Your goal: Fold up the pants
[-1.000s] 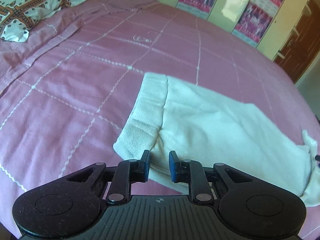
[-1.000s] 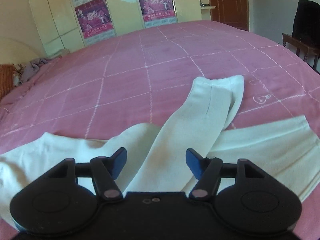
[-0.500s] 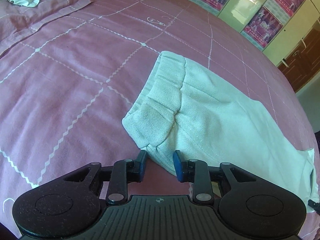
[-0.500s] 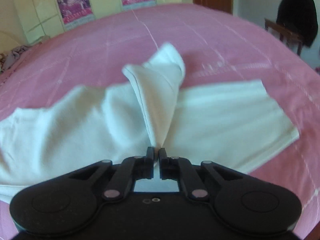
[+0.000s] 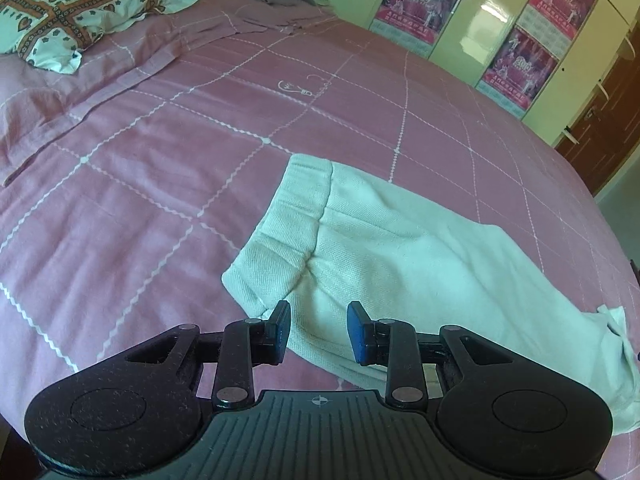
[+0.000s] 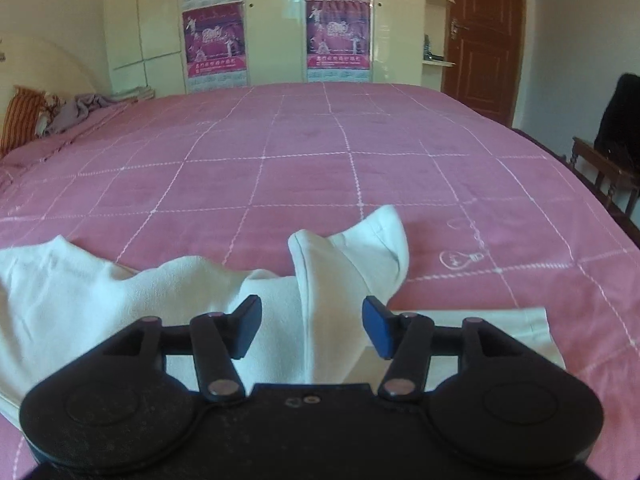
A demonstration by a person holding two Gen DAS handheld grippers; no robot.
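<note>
On pink bed (image 5: 168, 184), white pants (image 5: 400, 256) are lying rumpled, one leg (image 6: 348, 264) humped up. L gripper (image 5: 319, 330) is hovering over waistband edge, jaws apart, gripping nothing. R gripper (image 6: 312, 326) jaws have just been opening w/ that leg between, pads not pressing.

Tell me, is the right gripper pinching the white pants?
Apart. In the right wrist view the right gripper has just been opening; the raised pants leg stands between the jaws, with gaps beside both blue pads.

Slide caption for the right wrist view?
Right gripper, jaws just reopened, straddles a raised leg of the white pants on the pink bedspread.
</note>
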